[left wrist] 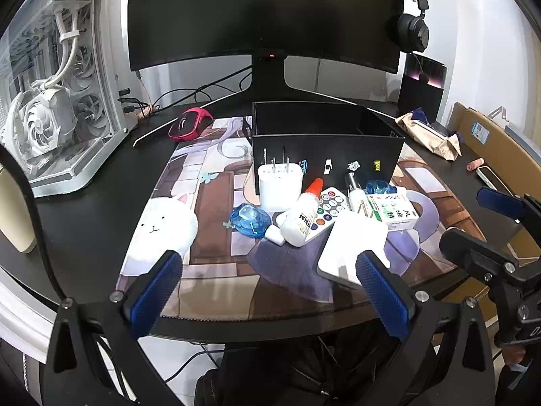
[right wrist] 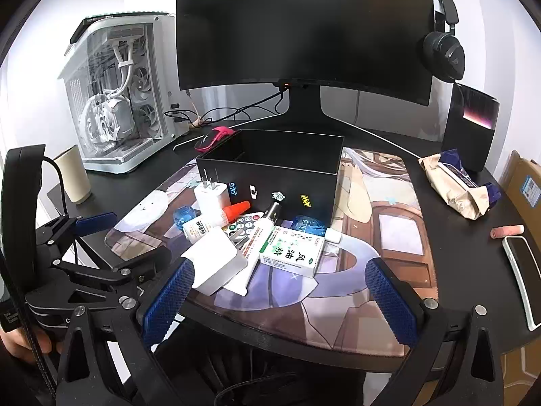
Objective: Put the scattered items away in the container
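A black open box [left wrist: 326,149] [right wrist: 270,169] stands on the printed desk mat. In front of it lies a pile: a white charger [left wrist: 280,182] [right wrist: 212,196], a white bottle with an orange cap [left wrist: 302,218] [right wrist: 216,223], a white remote [left wrist: 326,211], blue wrappers [left wrist: 249,220] [right wrist: 308,224], a green-and-white medicine box [left wrist: 392,211] [right wrist: 292,252], and a flat white power brick [left wrist: 353,250] [right wrist: 216,264]. My left gripper [left wrist: 267,291] is open and empty, near the mat's front edge. My right gripper [right wrist: 280,297] is open and empty, just in front of the pile.
A curved monitor [left wrist: 263,17] stands behind the box, a white PC case [left wrist: 57,94] at left, a pink mouse [left wrist: 189,123] behind the mat. A paper bag [right wrist: 456,182], a pink roll [right wrist: 507,230] and a phone [right wrist: 524,270] lie at right. Headphones [right wrist: 443,50] hang beside the monitor.
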Demonstrator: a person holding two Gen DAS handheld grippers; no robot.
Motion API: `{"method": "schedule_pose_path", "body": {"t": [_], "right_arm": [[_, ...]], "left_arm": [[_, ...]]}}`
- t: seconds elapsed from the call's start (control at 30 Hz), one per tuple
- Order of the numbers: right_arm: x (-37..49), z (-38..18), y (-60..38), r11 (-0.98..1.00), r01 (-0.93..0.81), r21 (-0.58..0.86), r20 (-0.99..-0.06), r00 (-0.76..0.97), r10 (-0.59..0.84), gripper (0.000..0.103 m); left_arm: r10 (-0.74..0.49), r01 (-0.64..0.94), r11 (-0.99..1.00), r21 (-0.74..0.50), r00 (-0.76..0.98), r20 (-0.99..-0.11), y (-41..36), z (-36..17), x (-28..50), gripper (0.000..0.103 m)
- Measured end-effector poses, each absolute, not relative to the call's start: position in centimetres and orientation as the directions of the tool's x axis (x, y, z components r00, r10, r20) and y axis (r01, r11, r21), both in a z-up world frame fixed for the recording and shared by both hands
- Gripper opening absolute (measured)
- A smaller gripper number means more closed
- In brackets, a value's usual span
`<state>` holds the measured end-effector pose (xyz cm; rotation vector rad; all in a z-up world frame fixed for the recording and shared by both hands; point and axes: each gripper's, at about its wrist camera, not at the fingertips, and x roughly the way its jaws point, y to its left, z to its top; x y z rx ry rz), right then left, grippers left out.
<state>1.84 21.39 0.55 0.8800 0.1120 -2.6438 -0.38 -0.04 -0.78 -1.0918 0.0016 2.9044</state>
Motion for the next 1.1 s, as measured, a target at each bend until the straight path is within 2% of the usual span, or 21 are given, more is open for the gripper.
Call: {"method": "schedule_pose_path", "body": {"t": [0.17,0.43,1.1], "right_arm": [[1.8,0.4,21.4,-0.935,0.353,0.035,-0.59,-0.748,-0.304,0.103],[1.4,0.2,22.0,-0.939,0.342,0.016,-0.592,-0.754,-0.284,0.103],[-3.8,-3.9,22.2,-0.953,0.303,0.018,-0.691,-0.685,-0.231,0.103]], "left_arm": [[0.011,-0.023,-1.0,0.009,-0.75,-0.661,0.0,-1.1,-0.6,0.103],[0.049,-0.051,-0.999,-0.016,-0.738,-0.673,-0.1,-1.6,-1.0,0.103],[0.09,-0.084,-0.996,-0.043,-0.708,-0.701,-1.3,-2.4,-2.1,0.103]]}}
